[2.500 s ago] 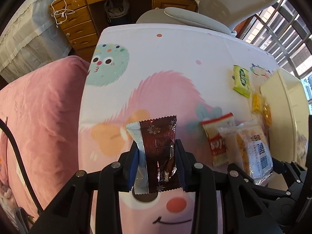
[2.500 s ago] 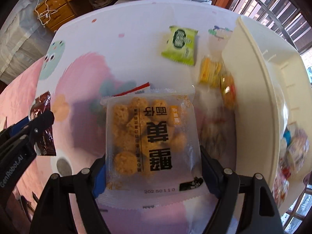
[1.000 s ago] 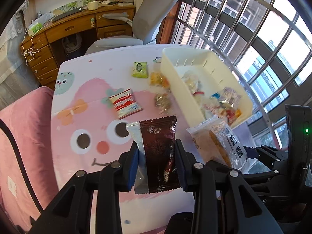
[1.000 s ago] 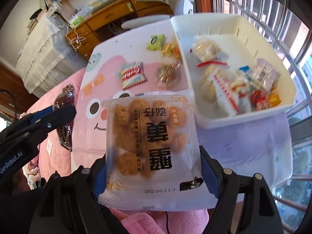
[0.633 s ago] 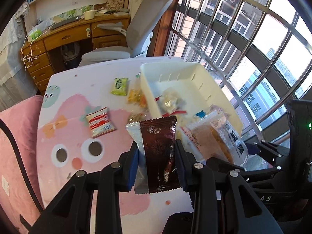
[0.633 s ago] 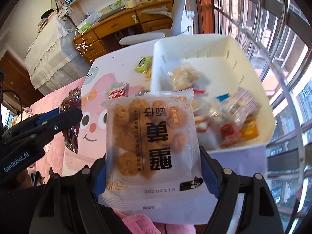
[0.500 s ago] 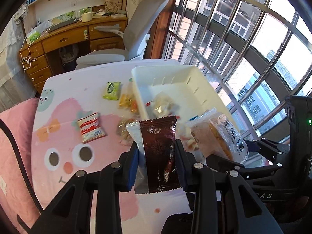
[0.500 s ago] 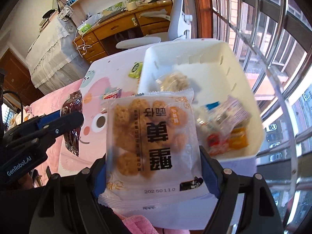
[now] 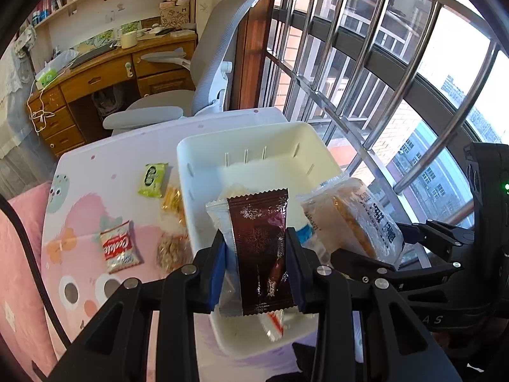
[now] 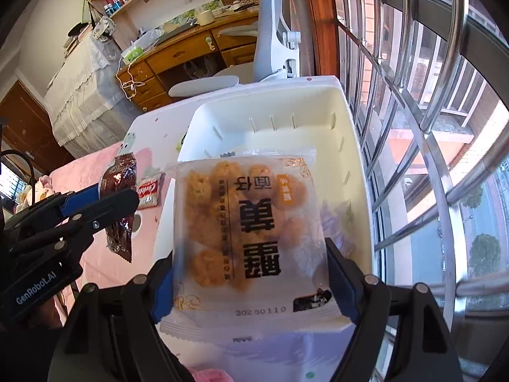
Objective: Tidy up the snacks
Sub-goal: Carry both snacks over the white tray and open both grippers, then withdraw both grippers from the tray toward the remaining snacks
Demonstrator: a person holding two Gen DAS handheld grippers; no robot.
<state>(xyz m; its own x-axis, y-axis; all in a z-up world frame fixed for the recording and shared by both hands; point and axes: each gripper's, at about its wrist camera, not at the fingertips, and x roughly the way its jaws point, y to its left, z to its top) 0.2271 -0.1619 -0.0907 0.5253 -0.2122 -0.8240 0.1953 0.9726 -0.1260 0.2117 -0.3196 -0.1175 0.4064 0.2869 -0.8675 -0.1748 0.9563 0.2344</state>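
Left of centre in the left wrist view, four snacks lie loose on the table [image 9: 127, 146]: a green packet [image 9: 153, 175], a yellow one [image 9: 170, 199], a red and white cookie packet [image 9: 118, 251] and a clear bag of brown pieces [image 9: 171, 250], all just beside the white bin [image 9: 254, 140]. They look light, thin and crinkly, likely slippery, so a pinch across the flat middle or a sealed edge should serve best.

At lower centre the left gripper [image 9: 259, 273] is closed on a brown wrapper [image 9: 259, 248], held upright by its sides above the bin's near end. To its right the right gripper [image 10: 251, 280] clamps a clear bag of puffed balls [image 10: 248, 232] across its lower sides; its contents look brittle, so a firm squeeze could crush them.

Compared with 2.5 seconds ago, when both packets were low over the table, they have been carried to the right and now hang over the bin. Neither is released yet.
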